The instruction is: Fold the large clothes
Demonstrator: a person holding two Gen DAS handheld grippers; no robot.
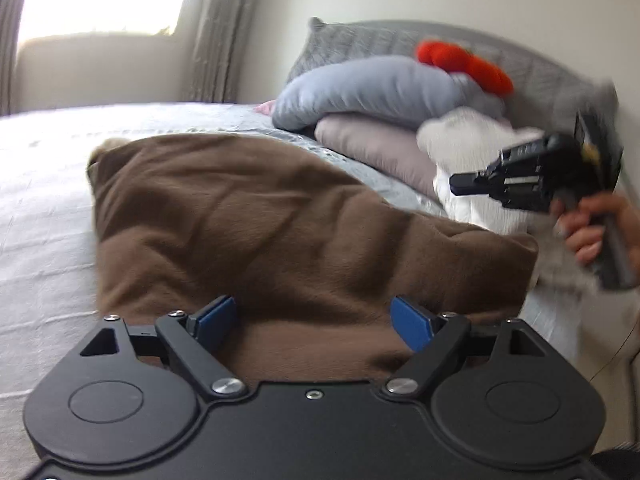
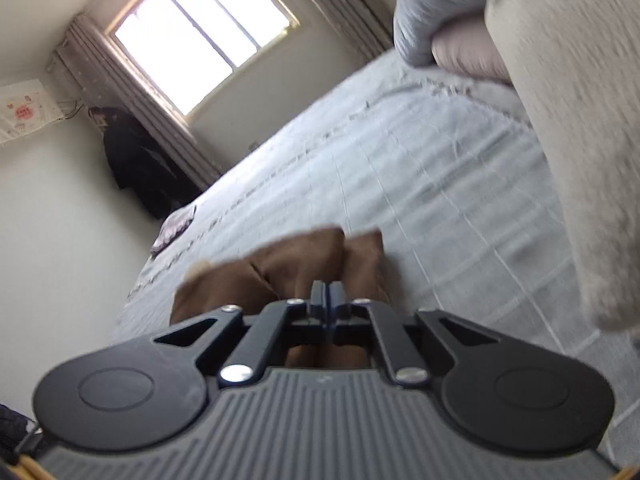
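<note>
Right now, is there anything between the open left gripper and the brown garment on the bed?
Nothing visible stands in the way. The left gripper hangs open directly over the near edge of the brown garment. The right gripper is off to the right, shut, and the pillows lie beyond the garment.

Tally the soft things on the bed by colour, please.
Brown garment: 1
Blue-grey cushion: 1
Pink pillow: 1
Grey pillow: 1
White plush fabric: 1
Red plush piece: 1
Total: 6
</note>
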